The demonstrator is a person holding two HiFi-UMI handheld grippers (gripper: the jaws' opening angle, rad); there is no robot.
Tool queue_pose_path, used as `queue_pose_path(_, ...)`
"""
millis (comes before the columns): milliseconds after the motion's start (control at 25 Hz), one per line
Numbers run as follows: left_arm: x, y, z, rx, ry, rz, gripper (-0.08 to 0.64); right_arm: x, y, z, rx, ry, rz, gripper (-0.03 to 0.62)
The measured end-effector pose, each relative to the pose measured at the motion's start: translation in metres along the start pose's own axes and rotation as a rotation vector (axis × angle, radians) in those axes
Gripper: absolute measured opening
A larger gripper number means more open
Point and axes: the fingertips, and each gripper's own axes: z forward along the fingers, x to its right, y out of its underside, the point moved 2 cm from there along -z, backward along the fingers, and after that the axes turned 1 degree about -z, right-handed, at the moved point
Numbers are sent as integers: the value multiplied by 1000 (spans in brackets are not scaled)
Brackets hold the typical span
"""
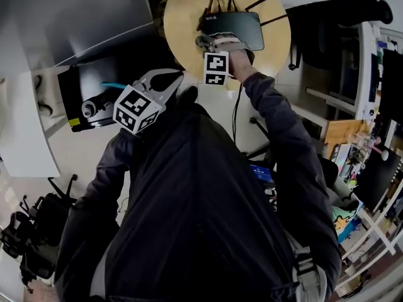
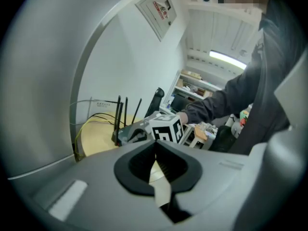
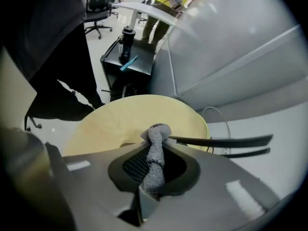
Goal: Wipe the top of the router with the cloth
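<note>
Our right gripper clamps grey knitted cloth at near edge of flat black antennaed router. How much of top is wiped, we cannot judge. Left gripper closed, empty, well short of router.

the router is black; the counter is pale yellow. the cloth is speckled grey. the grey left gripper and right gripper carry black-and-white square-patterned cubes.

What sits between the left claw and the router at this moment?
The right claw, shut on the grey cloth, with its marker cube. The left gripper view shows it in front of the router; the left claw is empty.
</note>
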Motion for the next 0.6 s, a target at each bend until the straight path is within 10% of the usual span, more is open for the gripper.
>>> queue_pose_path(200,-18,5,-18,39,-71,-54,-8,4,2,34,-133,-68,-169,32)
queue_pose_path(600,-32,13,-34,64,-135,-110,-8,15,2,55,-257,-141,-202,32)
